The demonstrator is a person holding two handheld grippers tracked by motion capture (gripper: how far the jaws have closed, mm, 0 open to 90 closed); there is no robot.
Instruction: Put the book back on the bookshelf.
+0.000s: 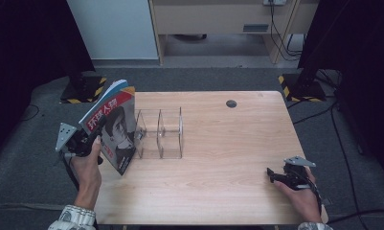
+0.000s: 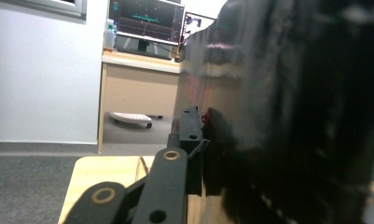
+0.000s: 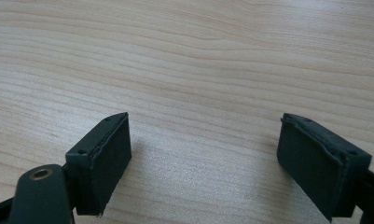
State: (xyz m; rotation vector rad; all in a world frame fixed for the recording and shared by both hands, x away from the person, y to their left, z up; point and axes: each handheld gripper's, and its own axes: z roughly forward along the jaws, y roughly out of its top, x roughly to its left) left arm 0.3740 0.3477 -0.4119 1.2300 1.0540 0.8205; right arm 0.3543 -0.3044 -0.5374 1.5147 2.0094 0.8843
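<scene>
At the left edge of the table (image 1: 213, 191), the person's left hand (image 1: 86, 167) comes up from the bottom of the high view with the forearm angled slightly inward, and the left gripper (image 1: 96, 139) points forward and up. Its jaws are clamped on one magazine (image 1: 114, 129), gripping it by the lower part so that it stands nearly upright and leans a little left, its red-headed cover with a portrait facing the camera. In the left gripper view the magazine (image 2: 287, 116) is a dark glossy sheet just beside the black jaw. The magazine hangs over the table's left edge, just left of one clear acrylic organiser (image 1: 160, 133), which has two open compartments in a row; whether they touch I cannot tell.

Near the table's right front corner, the right hand (image 1: 302, 194) rests low, and the right gripper (image 1: 271, 175) points left. Its jaws stand wide apart with nothing between them, just above bare wood.
</scene>
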